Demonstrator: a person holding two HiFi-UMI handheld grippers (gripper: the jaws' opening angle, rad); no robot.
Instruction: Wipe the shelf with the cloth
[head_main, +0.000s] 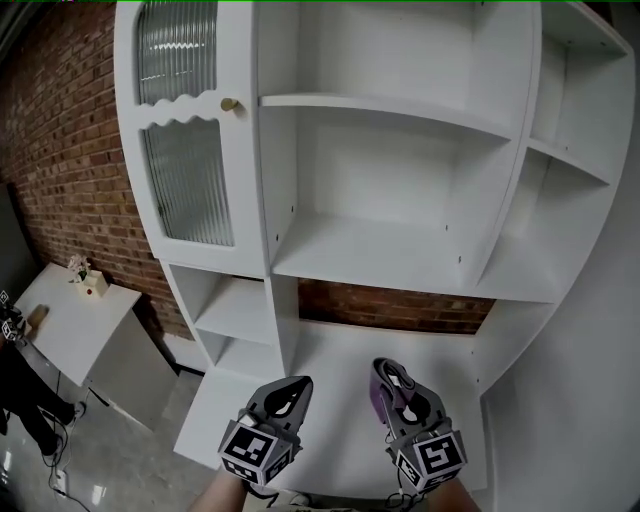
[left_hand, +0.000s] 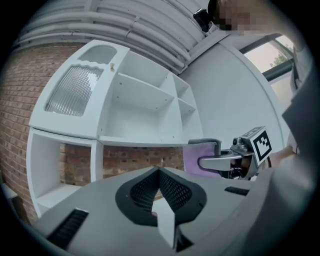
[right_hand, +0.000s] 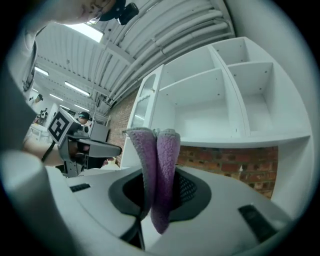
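Observation:
A tall white shelf unit (head_main: 400, 250) stands before me, with open shelves in the middle and at the right. My right gripper (head_main: 392, 378) is shut on a folded purple cloth (right_hand: 159, 170), which sticks up between its jaws. The cloth (head_main: 381, 392) hangs low over the bottom shelf (head_main: 340, 370), and it also shows in the left gripper view as a purple cloth (left_hand: 199, 159). My left gripper (head_main: 296, 388) is shut with nothing in it, just left of the right one. The shelf unit (left_hand: 140, 100) rises beyond its closed jaws.
A ribbed-glass cabinet door (head_main: 185, 150) with a brass knob (head_main: 229, 104) closes the unit's upper left. A brick wall (head_main: 70, 150) runs behind. A low white table (head_main: 75, 315) with small objects stands on the floor at the left.

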